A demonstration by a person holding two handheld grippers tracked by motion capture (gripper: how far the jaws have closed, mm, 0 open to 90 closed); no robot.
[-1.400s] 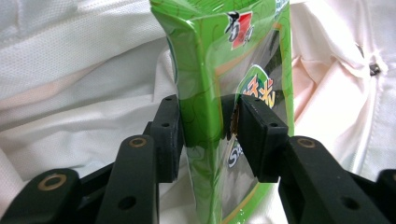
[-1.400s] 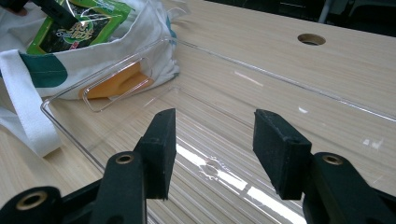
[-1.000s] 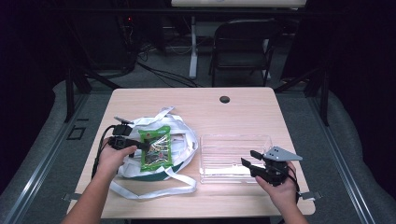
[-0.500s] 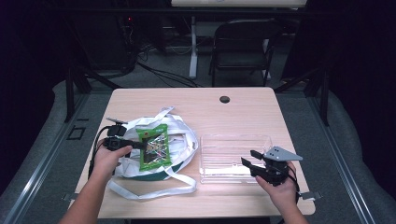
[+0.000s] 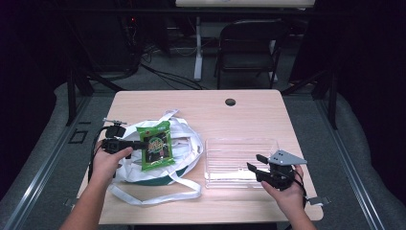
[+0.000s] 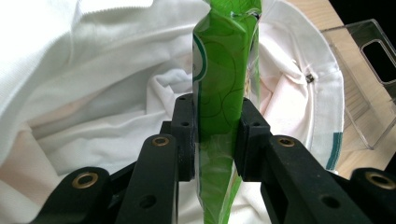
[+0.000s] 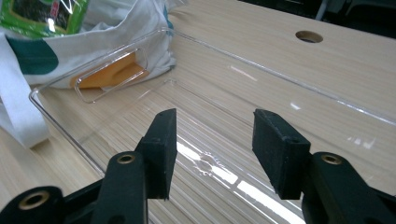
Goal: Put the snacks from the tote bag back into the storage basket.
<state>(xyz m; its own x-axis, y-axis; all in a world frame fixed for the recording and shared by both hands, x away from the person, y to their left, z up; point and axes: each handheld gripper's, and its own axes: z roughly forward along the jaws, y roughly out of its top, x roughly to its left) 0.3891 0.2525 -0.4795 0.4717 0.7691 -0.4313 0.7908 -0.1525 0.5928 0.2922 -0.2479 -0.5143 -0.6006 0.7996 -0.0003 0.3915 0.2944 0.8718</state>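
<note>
A green snack packet (image 5: 155, 146) is held over the open white tote bag (image 5: 184, 139), which lies on the left half of the table. My left gripper (image 5: 139, 143) is shut on the packet's left edge. In the left gripper view both pads press the green packet (image 6: 222, 84) edge-on at the left gripper (image 6: 217, 135), with the bag's white cloth (image 6: 93, 70) behind it. My right gripper (image 5: 253, 165) stands open at the near right corner of a clear plastic bin (image 5: 239, 143). Its jaws have just closed a little, and nothing is pinched in the right gripper (image 7: 215, 144).
The clear bin (image 7: 140, 60) stands right of the bag (image 7: 116, 28), touching it. The bag's long straps (image 5: 158, 194) trail toward the table's front edge. A round cable hole (image 5: 230, 102) is at the table's back. A folding chair (image 5: 249, 48) stands beyond the table.
The left gripper closed on the green packet and raised it slightly from the bag, turning it more square to the camera. The right hand kept still.
</note>
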